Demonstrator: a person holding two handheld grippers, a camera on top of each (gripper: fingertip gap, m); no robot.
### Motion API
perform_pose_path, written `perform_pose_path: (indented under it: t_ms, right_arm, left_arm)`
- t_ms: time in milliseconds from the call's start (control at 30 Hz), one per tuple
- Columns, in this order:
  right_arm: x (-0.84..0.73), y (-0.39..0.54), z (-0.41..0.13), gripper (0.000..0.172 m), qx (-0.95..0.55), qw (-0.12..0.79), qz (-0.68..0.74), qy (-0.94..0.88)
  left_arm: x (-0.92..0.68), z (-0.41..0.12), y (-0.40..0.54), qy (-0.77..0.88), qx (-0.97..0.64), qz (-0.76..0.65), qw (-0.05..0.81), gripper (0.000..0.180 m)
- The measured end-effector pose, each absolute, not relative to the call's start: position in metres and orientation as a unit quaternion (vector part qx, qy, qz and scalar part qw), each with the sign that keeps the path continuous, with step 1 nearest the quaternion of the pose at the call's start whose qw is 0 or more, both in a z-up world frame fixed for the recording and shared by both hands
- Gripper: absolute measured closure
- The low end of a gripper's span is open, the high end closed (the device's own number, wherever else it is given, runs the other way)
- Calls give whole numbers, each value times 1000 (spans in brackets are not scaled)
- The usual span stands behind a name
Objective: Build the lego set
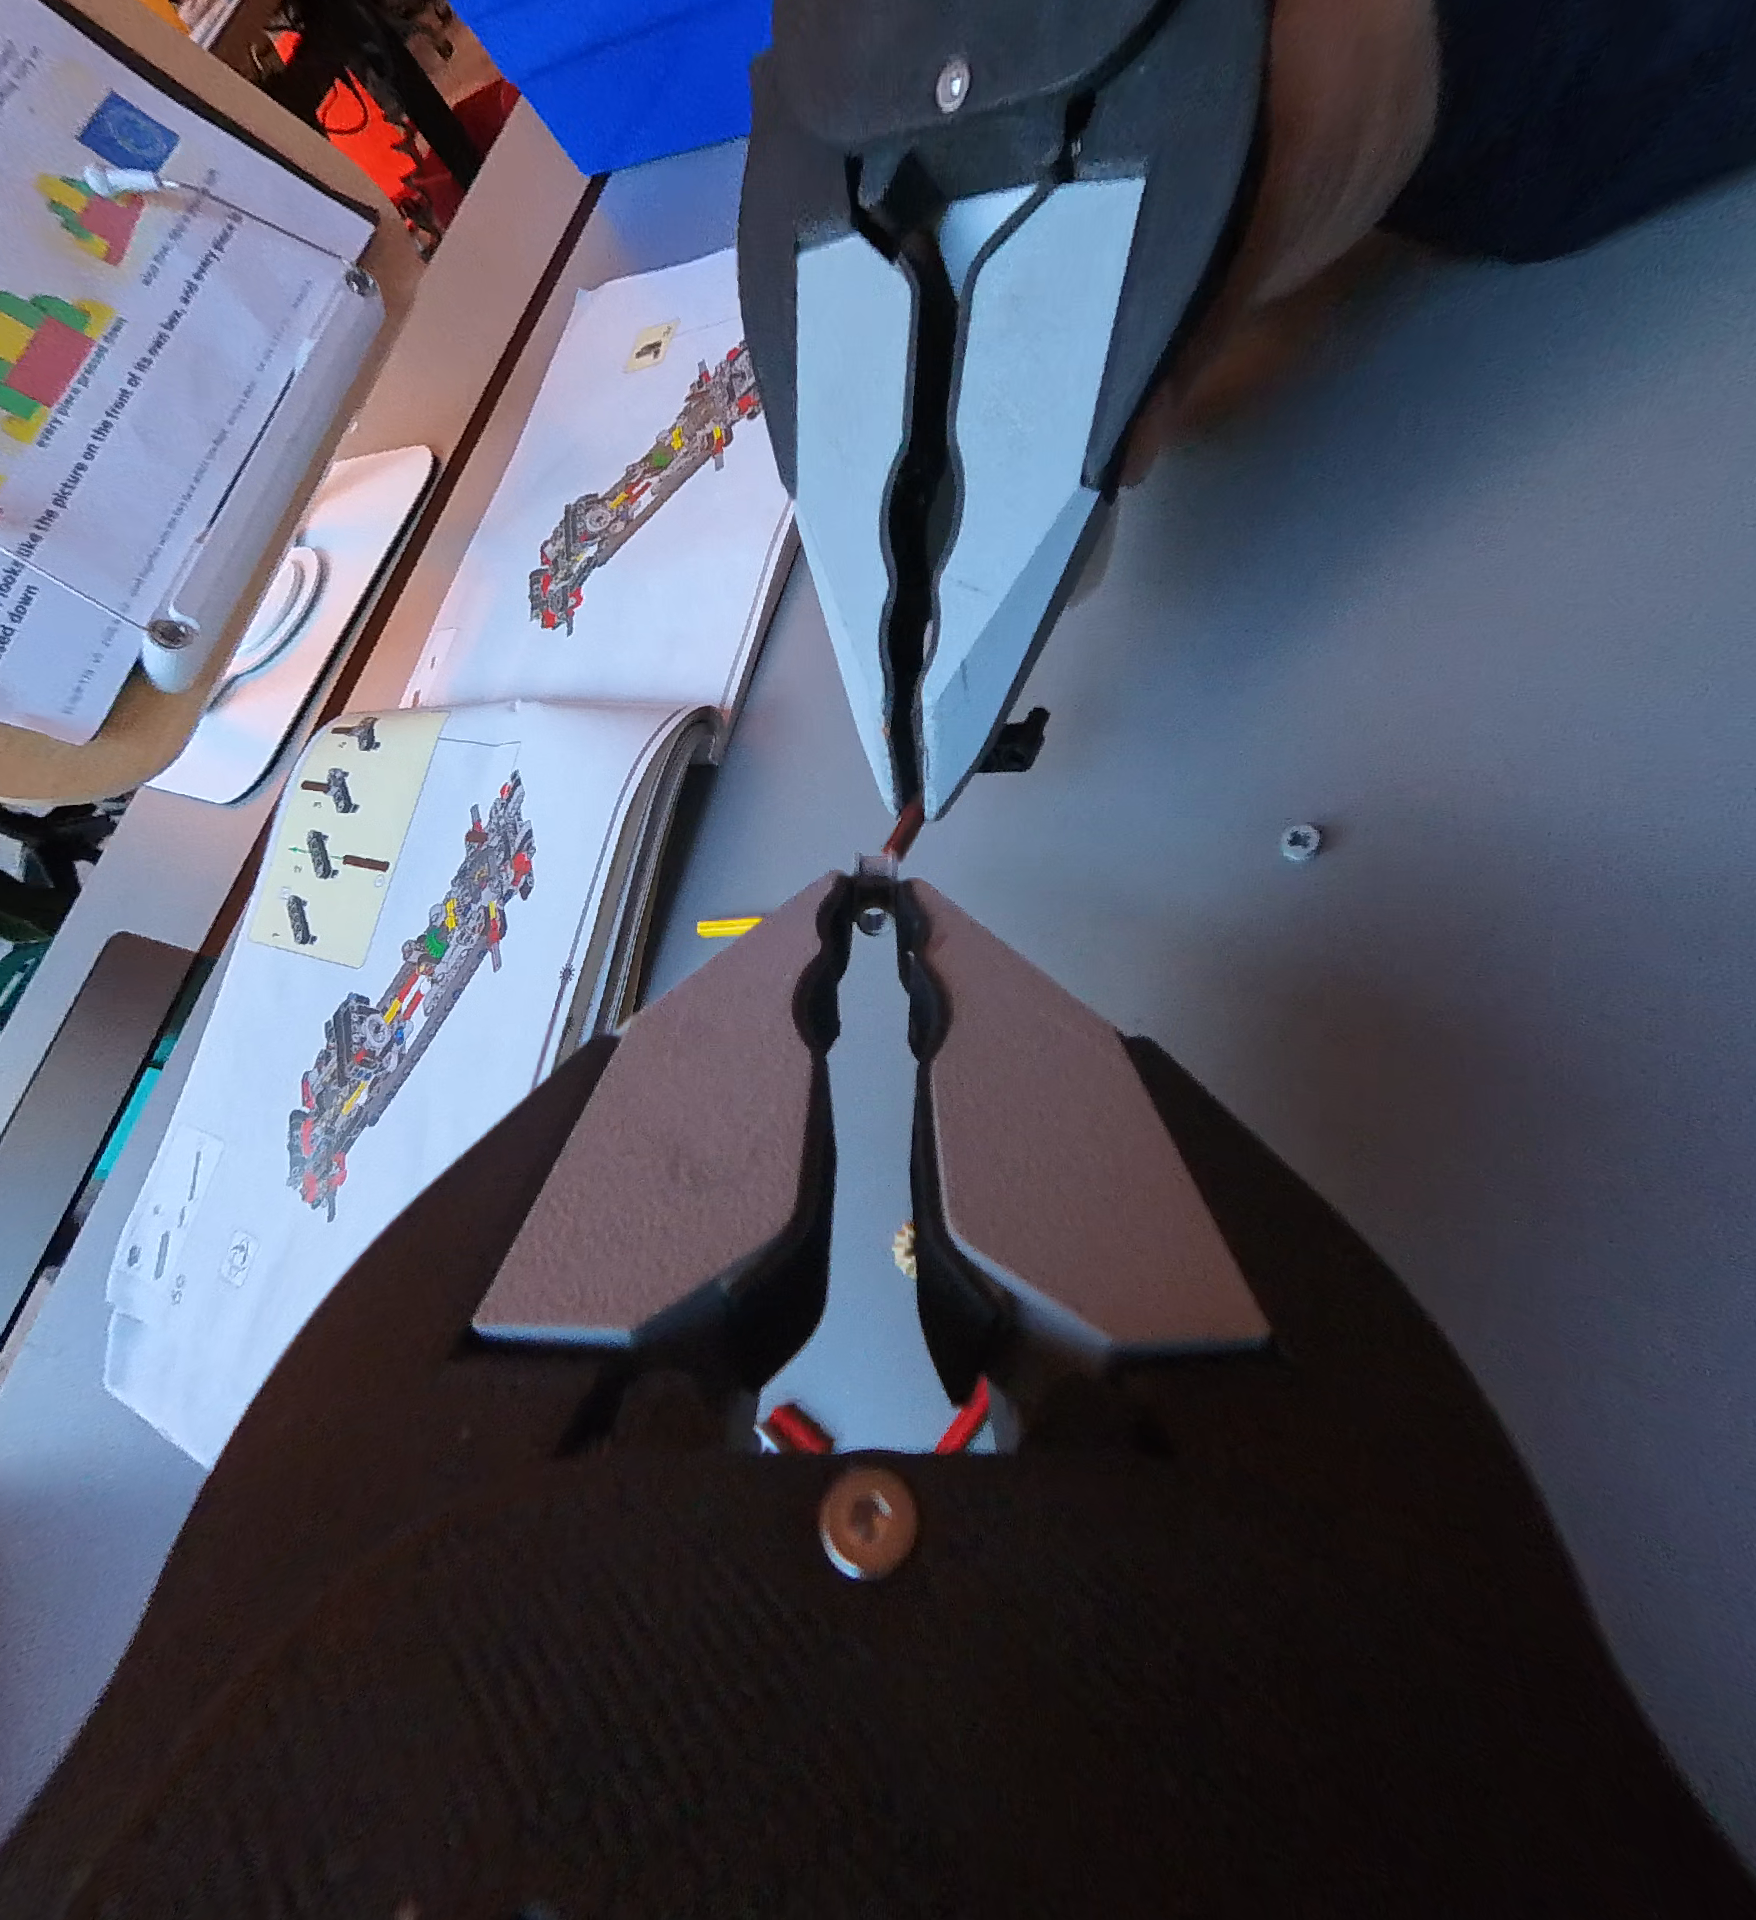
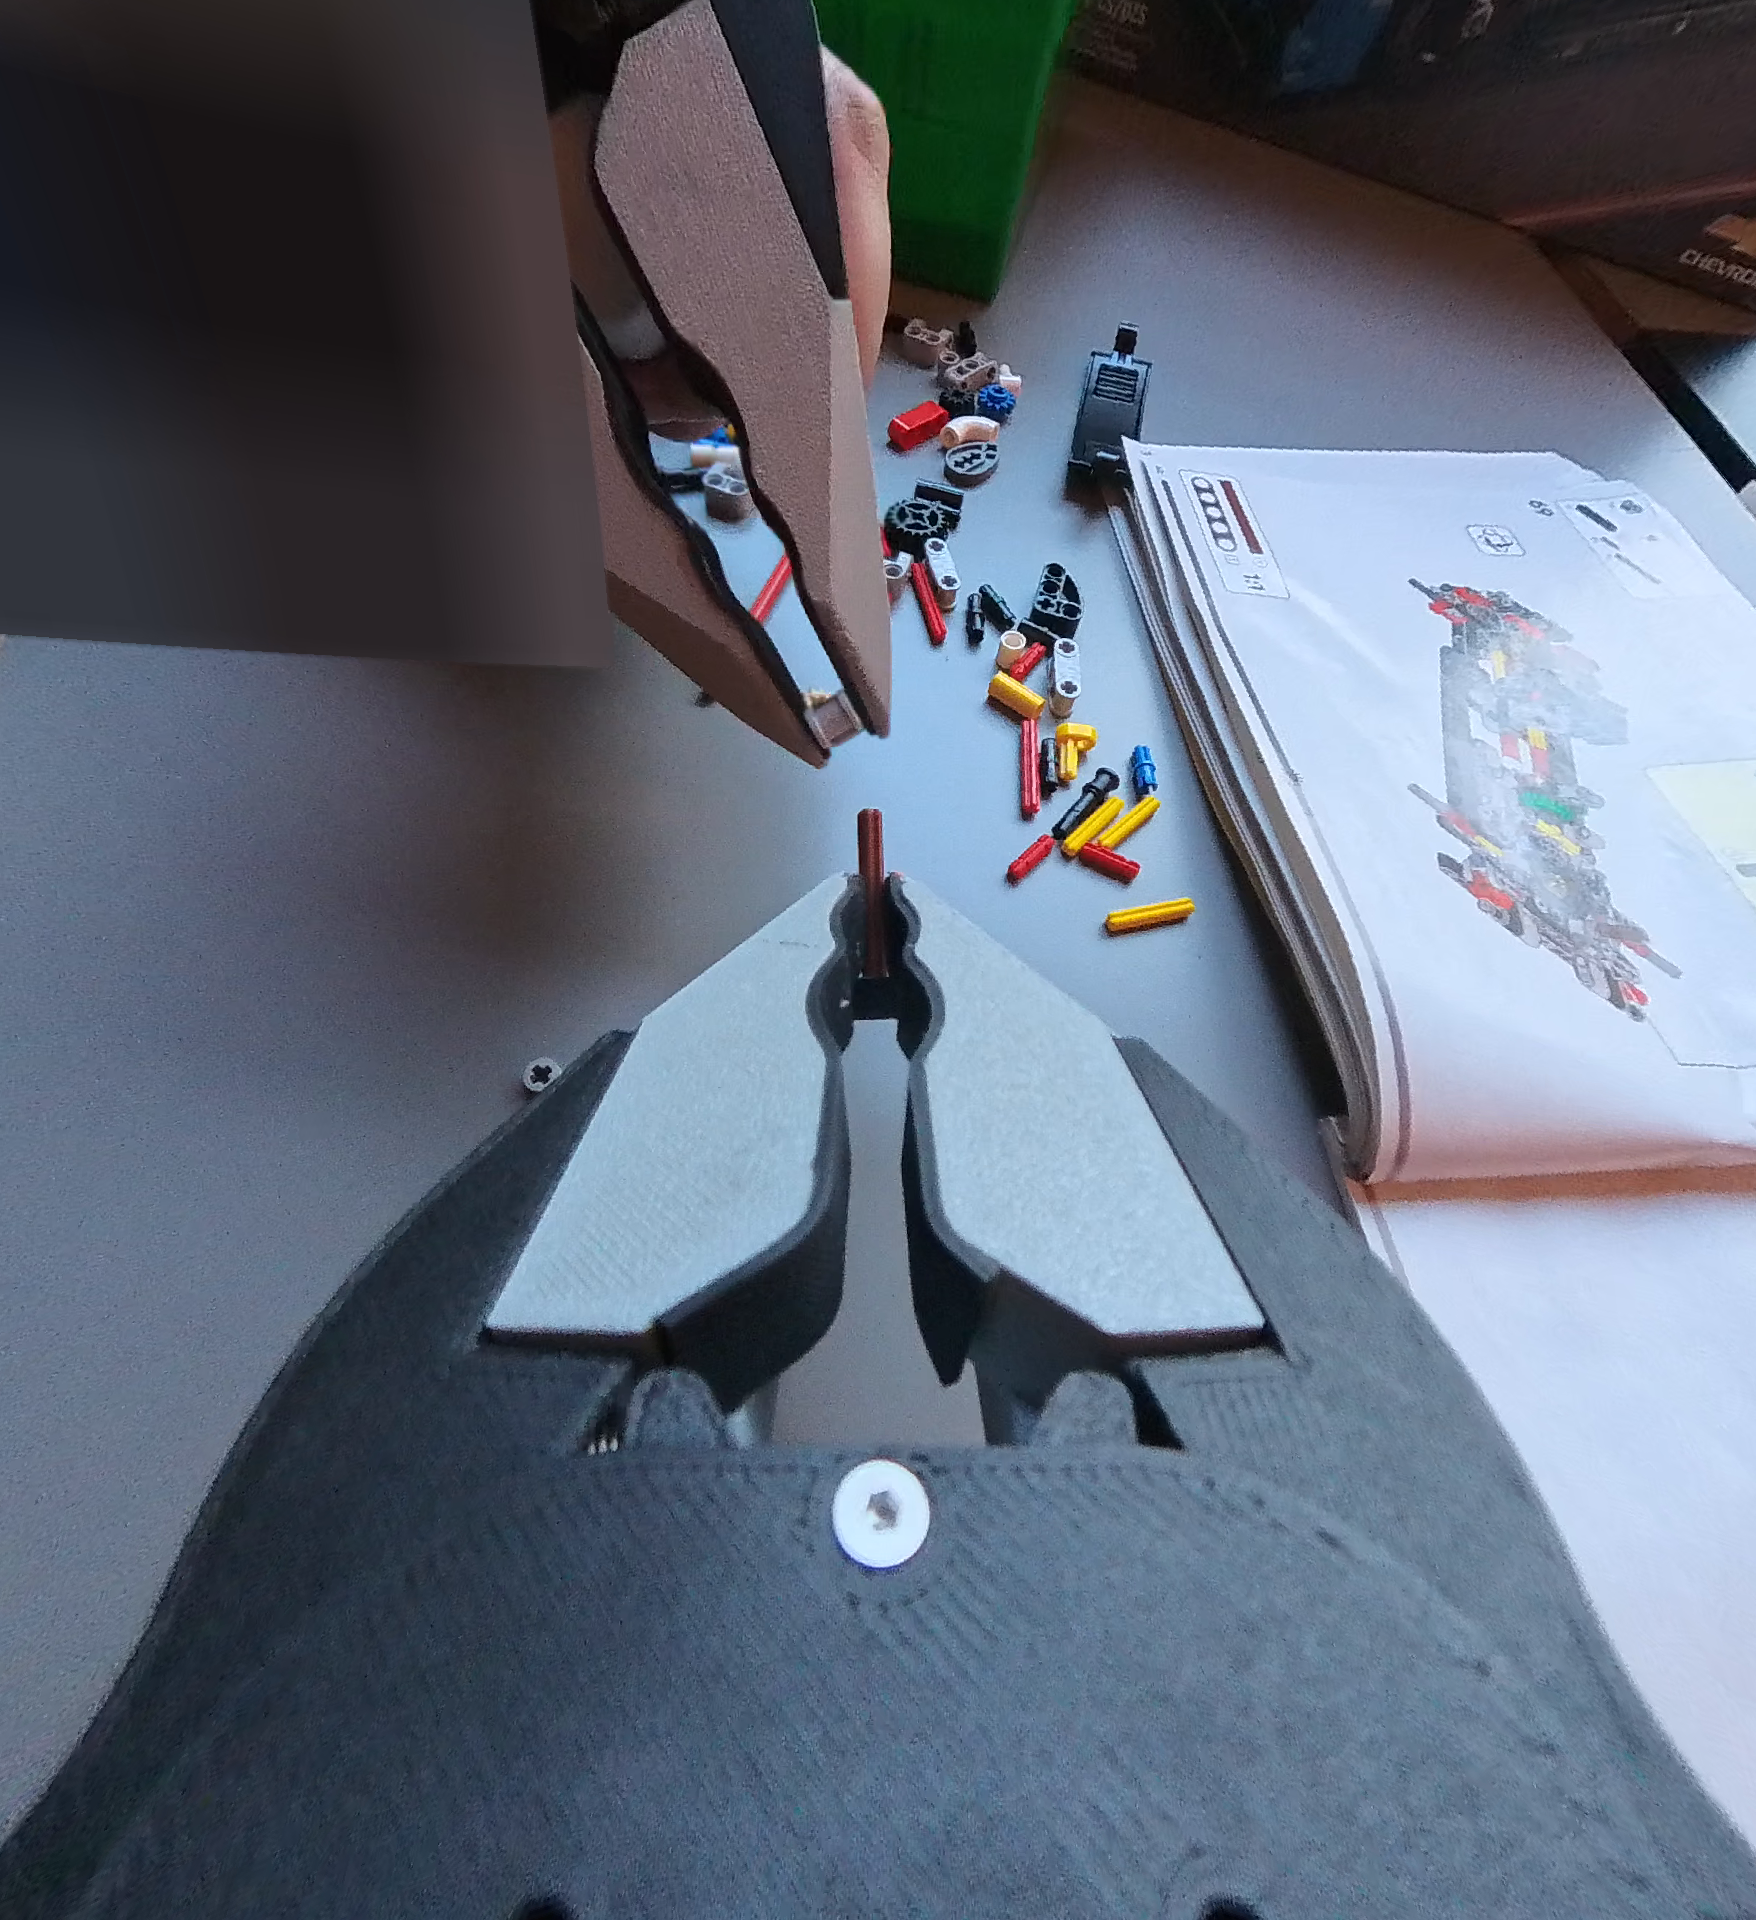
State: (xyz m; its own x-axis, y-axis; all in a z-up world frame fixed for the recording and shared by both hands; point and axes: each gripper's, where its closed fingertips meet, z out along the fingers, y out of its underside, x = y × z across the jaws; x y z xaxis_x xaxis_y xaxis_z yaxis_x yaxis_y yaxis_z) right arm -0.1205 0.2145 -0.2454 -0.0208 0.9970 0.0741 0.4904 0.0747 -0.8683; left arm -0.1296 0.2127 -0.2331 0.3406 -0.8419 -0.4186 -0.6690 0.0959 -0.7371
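The grey flat tabletop (image 2: 230, 935) carries an open white instruction booklet (image 2: 1476, 831) on the right and a scatter of small coloured plastic building pieces (image 2: 1061, 727) beside it. The right claw (image 2: 872, 883) is clenched on a thin dark brown plastic axle (image 2: 870, 862), which points forward to the left claw (image 1: 874, 883). The left claw grips a small grey plastic connector block with a hole (image 1: 872, 920), held above the tabletop. The axle tip is very near the connector. The risk, I think: if the axle is not in line with the hole, it can push the small connector out of the grip, or the axle itself can slide back between the fingers.
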Motion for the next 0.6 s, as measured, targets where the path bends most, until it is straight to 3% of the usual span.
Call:
perform_pose_path:
  t_ms: [300,600]
  right_arm:
    - [-123,210,-237,172,-559,401,342,-640]
    - [-123,205,-231,172,-544,414,340,-646]
  left_arm:
    - [-125,-229,208,574,-655,-99,482,175]
    - [-122,-220,203,535,-661,-227,475,175]
